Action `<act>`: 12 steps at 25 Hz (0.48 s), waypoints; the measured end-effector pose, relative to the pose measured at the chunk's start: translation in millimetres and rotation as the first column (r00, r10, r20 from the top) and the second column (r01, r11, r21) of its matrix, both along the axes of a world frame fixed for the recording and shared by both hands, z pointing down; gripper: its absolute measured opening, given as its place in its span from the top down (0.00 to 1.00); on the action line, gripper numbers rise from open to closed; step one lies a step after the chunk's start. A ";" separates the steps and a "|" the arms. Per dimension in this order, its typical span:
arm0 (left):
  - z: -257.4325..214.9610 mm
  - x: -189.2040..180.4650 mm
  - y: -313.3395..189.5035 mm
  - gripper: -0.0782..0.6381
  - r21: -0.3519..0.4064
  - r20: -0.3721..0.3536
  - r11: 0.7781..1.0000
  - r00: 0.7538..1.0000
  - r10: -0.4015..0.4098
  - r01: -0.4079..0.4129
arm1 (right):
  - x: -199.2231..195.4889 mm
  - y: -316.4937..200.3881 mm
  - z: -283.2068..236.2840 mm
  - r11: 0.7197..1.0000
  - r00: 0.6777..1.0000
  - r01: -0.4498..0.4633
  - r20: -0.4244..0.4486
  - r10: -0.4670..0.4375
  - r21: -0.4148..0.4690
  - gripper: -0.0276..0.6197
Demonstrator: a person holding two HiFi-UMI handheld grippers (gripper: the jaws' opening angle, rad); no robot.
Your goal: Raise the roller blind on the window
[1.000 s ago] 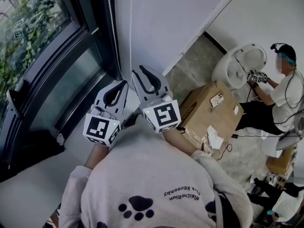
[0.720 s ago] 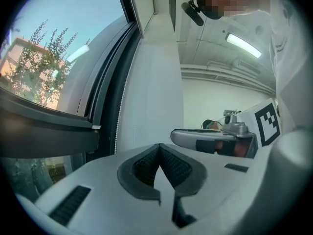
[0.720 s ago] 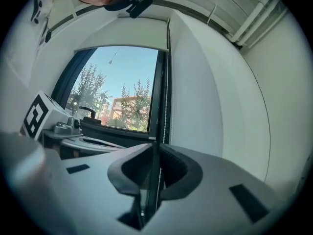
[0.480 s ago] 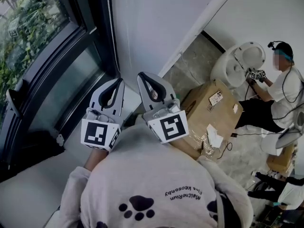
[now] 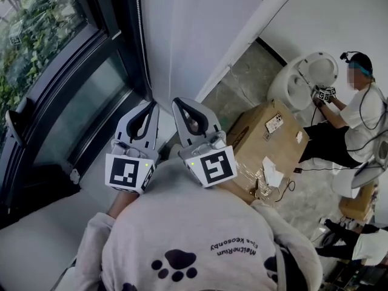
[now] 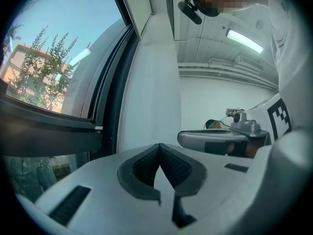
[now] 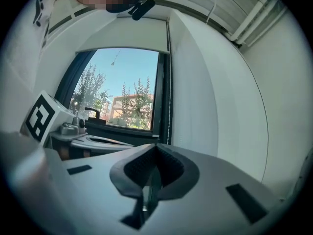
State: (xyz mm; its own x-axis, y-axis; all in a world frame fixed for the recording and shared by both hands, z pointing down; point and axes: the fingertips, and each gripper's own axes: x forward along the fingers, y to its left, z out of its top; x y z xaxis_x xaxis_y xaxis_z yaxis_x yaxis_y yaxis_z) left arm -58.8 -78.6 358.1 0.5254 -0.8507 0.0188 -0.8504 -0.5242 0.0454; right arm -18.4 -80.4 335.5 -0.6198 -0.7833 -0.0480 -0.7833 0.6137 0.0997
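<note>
The window (image 5: pixel 54 59) is the biggest thing here, dark-framed, with green trees behind its glass. All other places below are given relative to it. To the right of the window stands a plain white wall (image 5: pixel 194 29).

The roller blind (image 7: pixel 124 35) sits at the top of the window. In the right gripper view its lower edge hangs high and most of the glass below it is bare. I judge that the blind is already far up, and little or nothing remains to raise.

Well to the right of the window and away from it, a cardboard box (image 5: pixel 267 144) lies on the floor. It seems to have no part in the task.

The two grippers are held side by side and level, in front of the window's right edge. The left gripper (image 5: pixel 150 105) is nearer the glass and the right gripper (image 5: pixel 179 103) is nearer the wall. I think they point there because the blind is worked from that edge.

The left gripper is clenched, and its own view shows nothing between its pads. The jaws of the right gripper have just been closing and now meet, also with nothing visible between them.

The bead chain (image 5: pixel 139 29) is the smallest thing. It hangs along the window's right frame, ahead of both grippers. From these views I cannot say that either gripper touches it. Any further pull would first need a jaw opened around this chain.
</note>
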 end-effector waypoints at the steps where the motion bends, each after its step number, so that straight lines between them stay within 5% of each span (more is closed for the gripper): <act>1: 0.6 1.6 0.0 0.88 -0.002 0.002 1.000 1.000 -0.003 0.003 | 1.1 0.5 0.2 1.000 1.000 -0.002 -0.007 0.002 0.004 0.94; 12: -15.8 25.9 5.2 0.88 0.014 -0.001 0.998 0.998 -0.065 0.065 | 22.0 2.7 -13.0 0.998 0.998 0.066 0.020 -0.066 -0.022 0.94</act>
State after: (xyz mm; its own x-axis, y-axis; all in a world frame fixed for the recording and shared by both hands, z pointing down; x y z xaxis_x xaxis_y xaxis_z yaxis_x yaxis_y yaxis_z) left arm -33.0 -73.4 342.2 0.4693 -0.8830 0.0062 -0.8825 -0.4687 0.0387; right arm 3.6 -77.7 322.5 -0.6695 -0.7416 -0.0432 -0.7425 0.6661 0.0710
